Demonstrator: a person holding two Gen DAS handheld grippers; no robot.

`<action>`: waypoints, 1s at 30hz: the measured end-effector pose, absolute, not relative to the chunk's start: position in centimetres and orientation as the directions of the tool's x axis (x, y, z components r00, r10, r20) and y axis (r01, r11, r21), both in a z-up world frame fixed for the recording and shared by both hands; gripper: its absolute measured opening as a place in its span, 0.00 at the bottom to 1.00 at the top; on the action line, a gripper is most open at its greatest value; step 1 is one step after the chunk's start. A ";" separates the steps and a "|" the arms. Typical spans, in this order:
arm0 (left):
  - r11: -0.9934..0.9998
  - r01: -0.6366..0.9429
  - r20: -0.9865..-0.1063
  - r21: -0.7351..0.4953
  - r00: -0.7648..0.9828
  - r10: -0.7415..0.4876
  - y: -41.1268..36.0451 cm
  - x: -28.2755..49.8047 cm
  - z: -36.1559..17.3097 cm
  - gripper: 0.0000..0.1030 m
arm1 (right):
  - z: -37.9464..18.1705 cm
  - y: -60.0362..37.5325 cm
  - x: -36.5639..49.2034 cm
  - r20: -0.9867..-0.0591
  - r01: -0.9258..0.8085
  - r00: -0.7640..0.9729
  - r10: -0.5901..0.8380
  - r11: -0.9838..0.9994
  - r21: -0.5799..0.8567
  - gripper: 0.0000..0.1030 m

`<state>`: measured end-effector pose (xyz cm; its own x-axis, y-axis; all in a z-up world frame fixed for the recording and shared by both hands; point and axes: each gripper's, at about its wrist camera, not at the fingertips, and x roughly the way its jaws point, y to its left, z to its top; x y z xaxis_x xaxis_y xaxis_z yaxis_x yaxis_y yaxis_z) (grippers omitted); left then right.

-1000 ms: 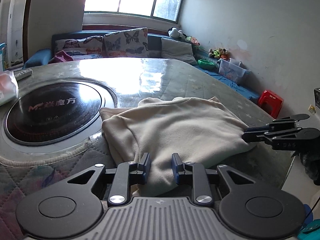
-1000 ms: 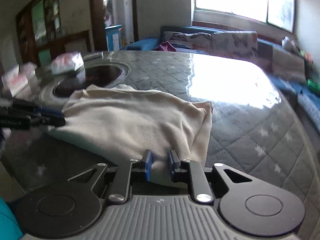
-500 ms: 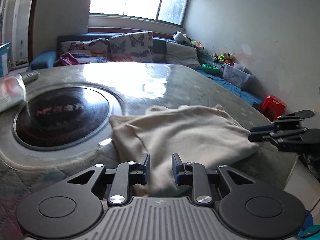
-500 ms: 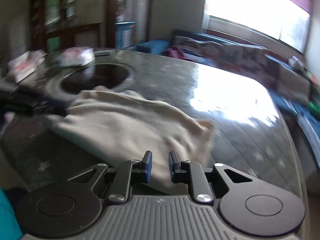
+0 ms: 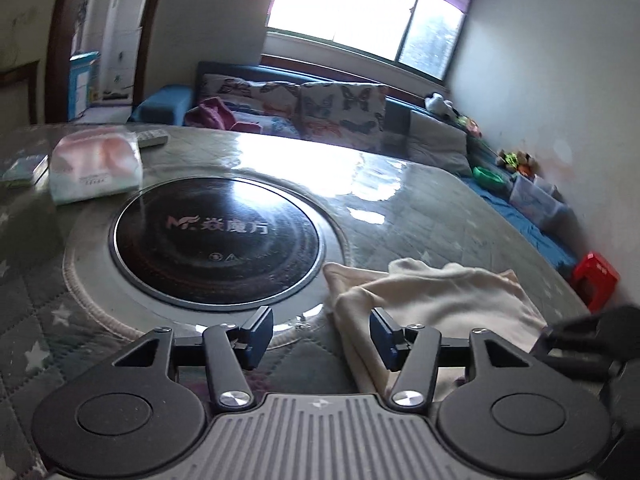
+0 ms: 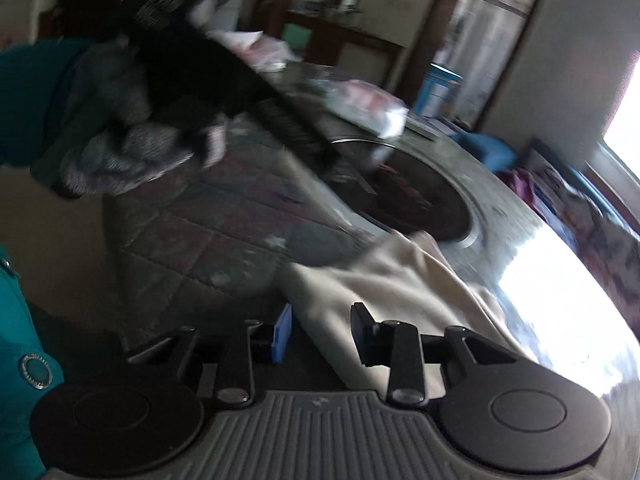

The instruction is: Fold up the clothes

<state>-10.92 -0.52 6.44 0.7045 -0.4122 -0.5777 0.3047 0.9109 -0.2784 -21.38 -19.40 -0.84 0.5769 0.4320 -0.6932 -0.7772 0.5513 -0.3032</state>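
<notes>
A cream garment [image 5: 432, 300] lies folded on the quilted table, to the right of the black round hotplate [image 5: 216, 236]. My left gripper [image 5: 322, 334] is open and empty, just in front of the garment's left edge. My right gripper [image 6: 320, 330] is open too, with the garment's near edge [image 6: 384, 284] lying between and beyond its fingers, not held. The right gripper shows in the left wrist view [image 5: 580, 340] as a dark blurred shape beside the garment. The right wrist view is tilted and blurred.
A plastic-wrapped pack [image 5: 96, 168] and a remote [image 5: 152, 138] lie at the table's far left. A sofa with butterfly cushions [image 5: 340, 116] stands behind. A red stool [image 5: 596, 280] is at the right. A gloved hand on the other gripper [image 6: 132, 140] is at the left of the right wrist view.
Both grippers have opened wide and let the garment go. The left view has swung left toward the hotplate; the right view has swung left and tilted, with motion blur.
</notes>
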 end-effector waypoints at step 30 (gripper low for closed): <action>0.631 -0.109 -0.596 -0.768 0.481 -0.643 -2.6 -6.8 1.6 0.33 | 2.0 -21.6 -20.4 -0.607 -0.707 0.628 0.486 0.683 -0.184 0.12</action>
